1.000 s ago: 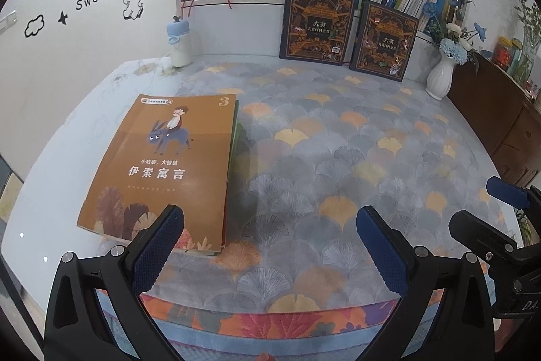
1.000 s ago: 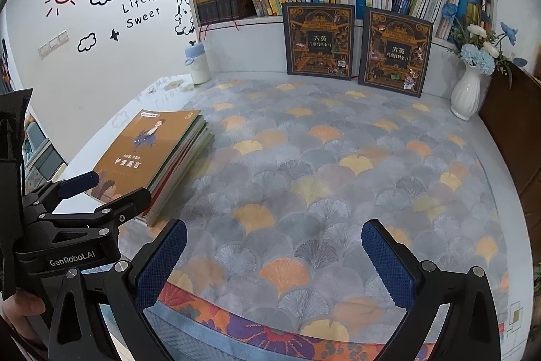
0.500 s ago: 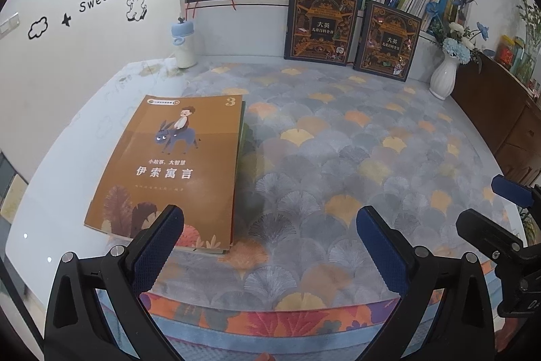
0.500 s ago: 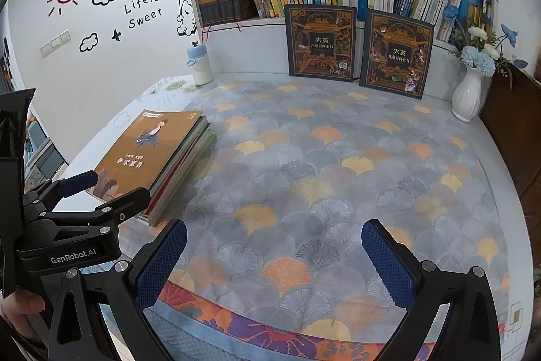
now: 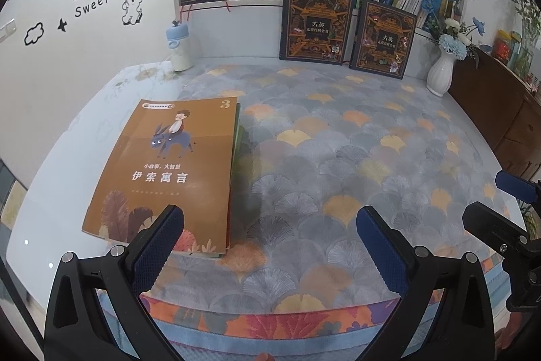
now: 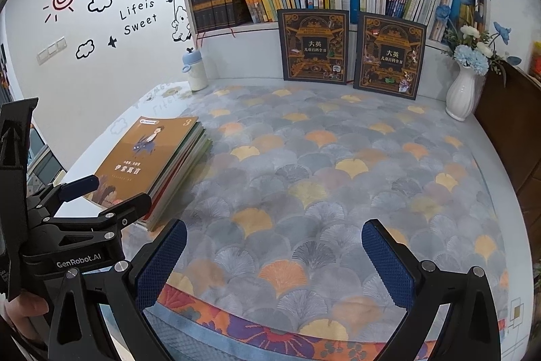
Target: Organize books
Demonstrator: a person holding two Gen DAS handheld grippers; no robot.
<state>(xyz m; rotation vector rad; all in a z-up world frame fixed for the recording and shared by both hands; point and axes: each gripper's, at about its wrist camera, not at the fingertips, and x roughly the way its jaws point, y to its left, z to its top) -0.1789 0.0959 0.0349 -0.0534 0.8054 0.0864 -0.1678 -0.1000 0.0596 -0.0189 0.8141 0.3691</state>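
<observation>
Both grippers gape empty; the book stack (image 5: 169,171) lies flat ahead-left of the left gripper (image 5: 268,246), long axis running away from it, well left of the right gripper (image 6: 274,254)

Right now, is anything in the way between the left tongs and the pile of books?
Nothing visible is. The left tongs are open just in front of the pile of books, with only bare tablecloth between them.

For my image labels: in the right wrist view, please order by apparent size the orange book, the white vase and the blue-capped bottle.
1. orange book, largest, though nearest the camera.
2. white vase.
3. blue-capped bottle, smallest.
</observation>
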